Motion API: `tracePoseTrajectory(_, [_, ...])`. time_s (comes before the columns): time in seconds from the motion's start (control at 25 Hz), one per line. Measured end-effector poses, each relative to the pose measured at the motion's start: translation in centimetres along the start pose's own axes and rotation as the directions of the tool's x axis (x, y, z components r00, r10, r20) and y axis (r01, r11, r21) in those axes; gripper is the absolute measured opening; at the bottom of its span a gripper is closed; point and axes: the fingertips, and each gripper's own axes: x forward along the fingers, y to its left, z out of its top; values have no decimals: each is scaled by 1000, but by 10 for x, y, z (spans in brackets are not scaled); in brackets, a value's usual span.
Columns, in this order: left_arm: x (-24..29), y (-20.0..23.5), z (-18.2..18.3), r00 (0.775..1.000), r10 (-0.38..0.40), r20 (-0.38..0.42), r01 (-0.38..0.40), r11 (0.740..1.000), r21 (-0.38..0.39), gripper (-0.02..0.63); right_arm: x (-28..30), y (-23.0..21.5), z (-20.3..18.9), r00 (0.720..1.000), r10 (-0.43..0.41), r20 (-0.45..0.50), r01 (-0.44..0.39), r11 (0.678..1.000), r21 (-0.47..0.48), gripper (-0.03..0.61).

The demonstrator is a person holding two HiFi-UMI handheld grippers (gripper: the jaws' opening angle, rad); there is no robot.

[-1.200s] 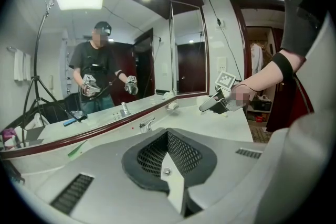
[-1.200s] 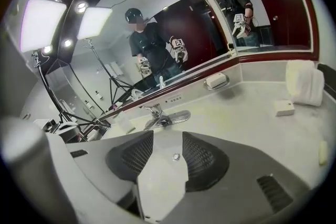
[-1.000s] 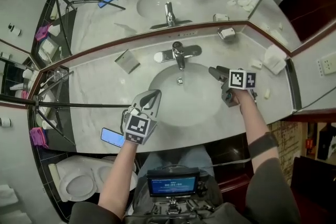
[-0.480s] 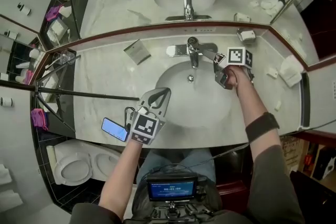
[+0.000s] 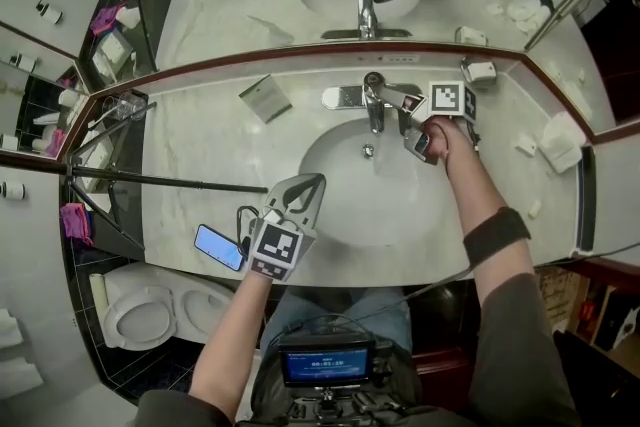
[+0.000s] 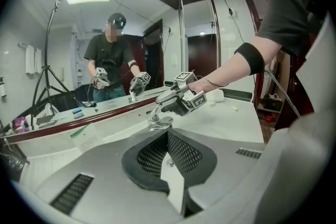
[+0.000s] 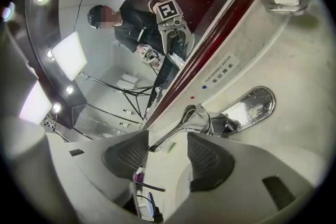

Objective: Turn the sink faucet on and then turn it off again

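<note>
The chrome faucet [image 5: 373, 102] stands at the back of the white basin [image 5: 340, 215]. In the right gripper view its thin lever [image 7: 169, 137] reaches out from the faucet body [image 7: 215, 123], and the lever's tip lies between the jaws of my right gripper [image 7: 167, 157]. These jaws stand apart, the tip nearer the left pad. In the head view the right gripper [image 5: 407, 117] sits just right of the faucet. My left gripper [image 5: 303, 194] hovers over the basin's near left rim, shut and empty, pads together [image 6: 168, 150]. No water stream shows.
A blue phone [image 5: 218, 247] lies on the counter's front left. A folded card [image 5: 266, 98] stands left of the faucet, a small dish [image 5: 481, 72] and a folded towel [image 5: 560, 141] to the right. A tripod leg [image 5: 150, 180] crosses the left counter. A mirror backs the counter.
My right gripper has swung from the basin's right side up and left to the faucet, rolling as it went, and the lever now lies between its jaws. The left gripper has barely moved.
</note>
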Motion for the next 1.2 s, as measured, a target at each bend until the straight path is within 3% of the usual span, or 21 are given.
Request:
tracePoseTrajectory(0.2, [1,3,-5,1000,-1,-16,1,1000,-4,2,6,12,1,996,84,0,-84,995,50,172])
tracePoseTrajectory(0.36, [4,3,-11,1000,-4,-29,4,1000,-8,2,7,9,0,995,104,6,-104,991,79,175])
tracePoseTrajectory(0.76, [12,-4,-10,999,-24,-30,24,1000,-6,2,3,9,-6,994,76,-75,-75,997,21,158])
tracePoseTrajectory(1.2, [13,-5,-15,999,-31,-39,30,1000,-4,2,3,-17,-39,993,74,-97,-68,996,63,124])
